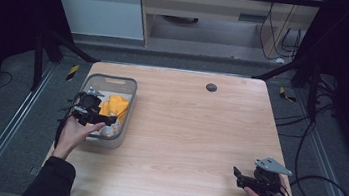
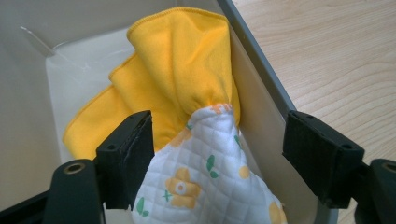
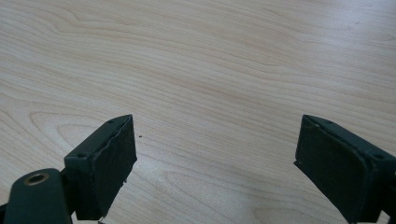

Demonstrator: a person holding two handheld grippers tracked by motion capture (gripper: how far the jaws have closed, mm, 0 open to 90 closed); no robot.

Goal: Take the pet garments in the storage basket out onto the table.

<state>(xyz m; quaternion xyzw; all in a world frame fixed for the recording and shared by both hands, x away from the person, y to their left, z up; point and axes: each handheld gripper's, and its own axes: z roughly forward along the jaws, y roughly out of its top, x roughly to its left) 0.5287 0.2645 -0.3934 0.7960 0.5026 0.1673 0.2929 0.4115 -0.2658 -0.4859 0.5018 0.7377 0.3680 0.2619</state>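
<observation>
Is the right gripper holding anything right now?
No, the right gripper has its jaws spread wide over the bare wooden table with nothing between them.

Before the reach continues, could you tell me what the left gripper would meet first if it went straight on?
Most likely the white quilted flowered cloth between the open jaws of the left gripper, with the yellow cloth just behind it in the bin.

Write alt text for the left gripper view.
A yellow cloth and a white quilted cloth with yellow flowers lie in a grey plastic bin. The left gripper has open black jaws straddling the quilted cloth and the bin's wall.
</observation>
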